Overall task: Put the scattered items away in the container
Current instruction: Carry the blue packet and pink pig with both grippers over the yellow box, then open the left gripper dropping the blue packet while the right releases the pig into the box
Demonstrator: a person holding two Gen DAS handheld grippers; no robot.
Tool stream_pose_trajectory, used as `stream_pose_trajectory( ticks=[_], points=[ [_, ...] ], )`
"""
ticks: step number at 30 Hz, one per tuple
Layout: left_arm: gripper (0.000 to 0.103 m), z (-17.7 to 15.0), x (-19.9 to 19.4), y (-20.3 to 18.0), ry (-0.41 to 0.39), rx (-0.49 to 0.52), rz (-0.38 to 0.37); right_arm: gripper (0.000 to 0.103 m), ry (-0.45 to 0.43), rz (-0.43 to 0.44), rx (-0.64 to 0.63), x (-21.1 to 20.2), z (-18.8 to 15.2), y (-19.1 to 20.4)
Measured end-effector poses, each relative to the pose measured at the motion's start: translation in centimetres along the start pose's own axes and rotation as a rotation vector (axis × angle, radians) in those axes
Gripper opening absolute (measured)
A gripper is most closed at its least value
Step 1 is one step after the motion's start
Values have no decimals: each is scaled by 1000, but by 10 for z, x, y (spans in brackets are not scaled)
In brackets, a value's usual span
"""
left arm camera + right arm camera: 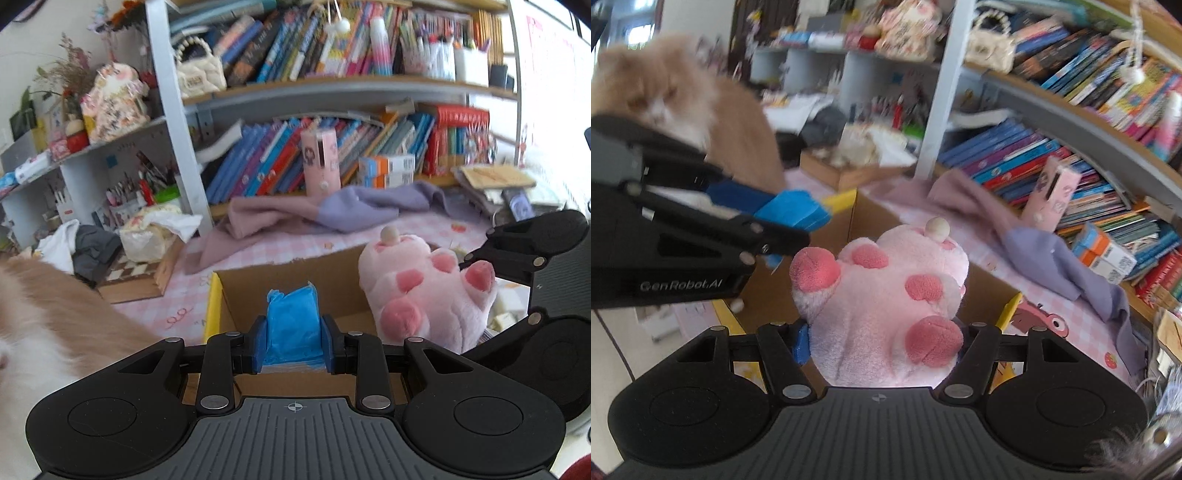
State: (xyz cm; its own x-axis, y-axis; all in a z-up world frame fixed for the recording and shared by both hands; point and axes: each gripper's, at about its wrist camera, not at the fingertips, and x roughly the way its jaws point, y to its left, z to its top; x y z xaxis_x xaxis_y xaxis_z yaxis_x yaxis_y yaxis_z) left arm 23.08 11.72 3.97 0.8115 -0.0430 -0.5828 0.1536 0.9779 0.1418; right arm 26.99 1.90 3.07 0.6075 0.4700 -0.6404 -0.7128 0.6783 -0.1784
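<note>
Left gripper (293,341) clamped on blue packet (293,321), over cardboard box (236,291). Right gripper (882,339) squeezing pink plush paw (886,295) at 3 o'clock of packet, above box. Both probably light, soft, squashy; best gripped mid-body. Cat (701,110) at 9 o'clock.

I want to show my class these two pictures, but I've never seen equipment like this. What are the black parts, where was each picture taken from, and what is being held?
The black parts are two hand-held grippers, one in each of a person's hands, each with a camera looking along its fingers. The left camera shows the left gripper shut on a blue plastic-wrapped packet above an open brown cardboard box. The right camera shows the right gripper shut on a pink plush paw toy, also over that box. The box sits on a pink checked tablecloth. A fluffy orange and white cat watches nearby.
</note>
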Motion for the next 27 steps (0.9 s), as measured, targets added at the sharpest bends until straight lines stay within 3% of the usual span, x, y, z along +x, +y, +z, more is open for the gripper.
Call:
stream_pose_trajectory(
  ticks=[8,18,27],
  points=[
    [28,1,46,0,100,30,-19,63,107,66,-136,50,0,-9],
    [29,0,84,4,188,19,-24,64,212,103,-164,85,2,-21],
    [29,16,106,-1,213,65,-17,65,273,136,-167,109,6,-35]
  ],
)
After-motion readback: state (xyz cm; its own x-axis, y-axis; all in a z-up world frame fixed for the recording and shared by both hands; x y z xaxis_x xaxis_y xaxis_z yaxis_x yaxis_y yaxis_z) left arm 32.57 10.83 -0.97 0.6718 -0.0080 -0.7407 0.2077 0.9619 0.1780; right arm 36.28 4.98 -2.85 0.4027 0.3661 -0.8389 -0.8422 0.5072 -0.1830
